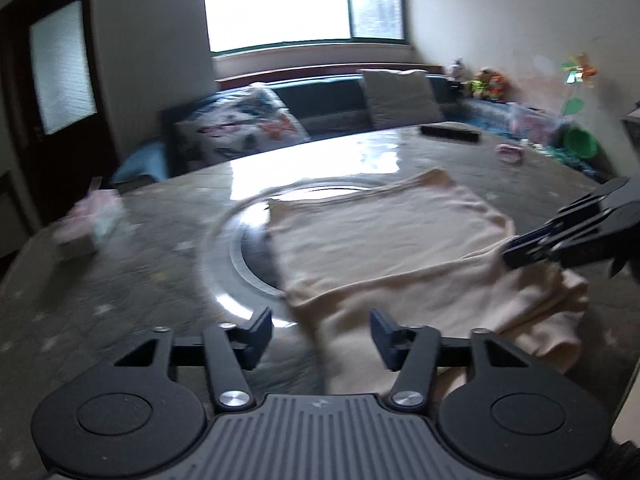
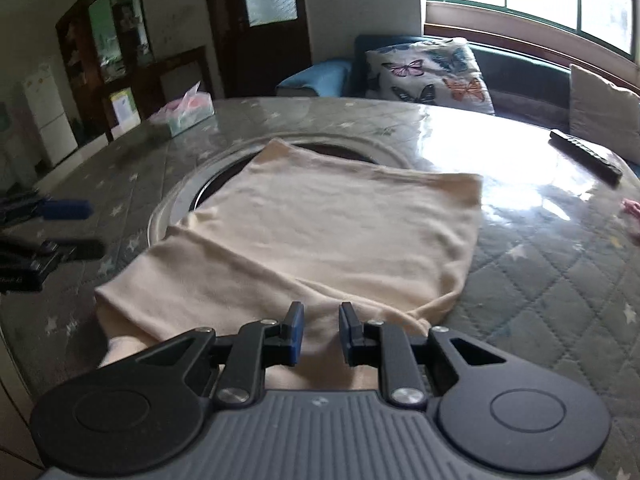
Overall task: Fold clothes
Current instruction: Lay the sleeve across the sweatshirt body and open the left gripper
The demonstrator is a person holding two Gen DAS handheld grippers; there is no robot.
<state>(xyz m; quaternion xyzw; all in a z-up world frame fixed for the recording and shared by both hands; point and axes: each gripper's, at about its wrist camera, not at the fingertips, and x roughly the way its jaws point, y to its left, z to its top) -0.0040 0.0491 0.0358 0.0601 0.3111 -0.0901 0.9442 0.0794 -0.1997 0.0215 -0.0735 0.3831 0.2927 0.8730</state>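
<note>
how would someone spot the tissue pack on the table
Start at the big round table with the quilted star cover. Look to its far edge towards the dark wooden door; the tissue pack sits there alone, pink and pale green, away from the cream garment.

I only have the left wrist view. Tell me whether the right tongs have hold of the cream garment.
Observer: No. The right tongs stand slightly open over the near edge of the cream garment, and the pads are not pressing on it.
Operator: Report where my left tongs sit, seen from that side.
Observer: The left tongs are open beside the garment's left edge, over the quilted table cover, with nothing between them.
Operator: Name what stands beyond the tissue pack.
Observer: Past the tissue pack, off the table, are a dark wooden cabinet and a white fridge.
</note>
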